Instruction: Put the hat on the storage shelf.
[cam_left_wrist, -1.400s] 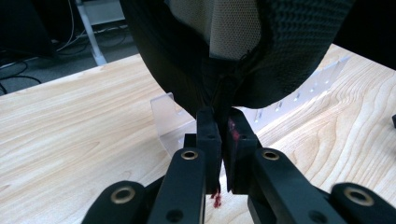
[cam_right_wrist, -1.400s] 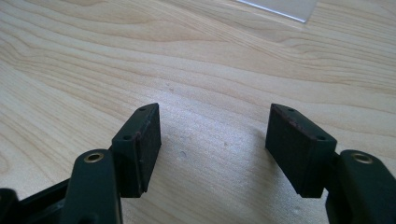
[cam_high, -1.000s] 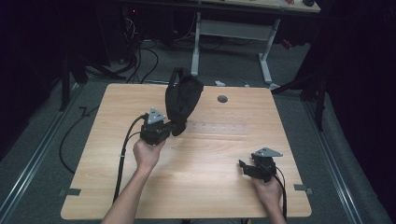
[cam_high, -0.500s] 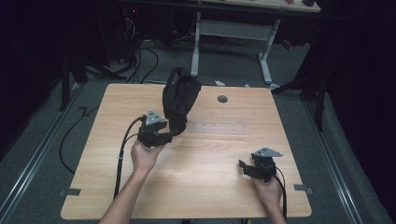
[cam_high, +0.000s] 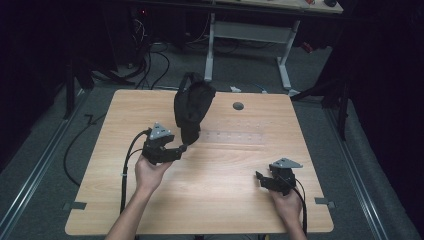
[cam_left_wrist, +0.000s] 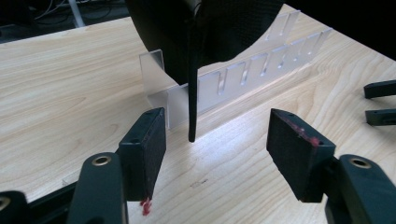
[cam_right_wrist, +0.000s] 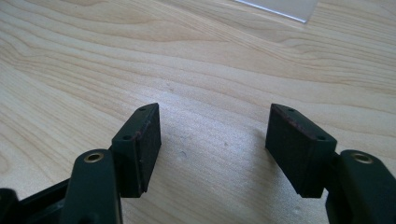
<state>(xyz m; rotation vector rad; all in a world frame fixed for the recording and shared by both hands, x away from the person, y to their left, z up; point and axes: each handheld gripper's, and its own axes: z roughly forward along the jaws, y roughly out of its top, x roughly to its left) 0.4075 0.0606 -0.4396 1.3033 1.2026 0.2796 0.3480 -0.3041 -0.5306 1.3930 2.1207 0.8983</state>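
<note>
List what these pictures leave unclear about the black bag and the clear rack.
- Black bag, left gripper view: top cut off by the upper edge; a strap hangs down between the open jaws, untouched.
- Clear rack, high view: nearly invisible against the wood; slots too faint to count.
- Rack, left gripper view: the bag hides its middle, so what the bag rests on is unclear.
- Rack, right gripper view: just a corner, cut off by the top edge.

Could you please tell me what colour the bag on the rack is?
The bag is black, clearest in the high view.
</note>
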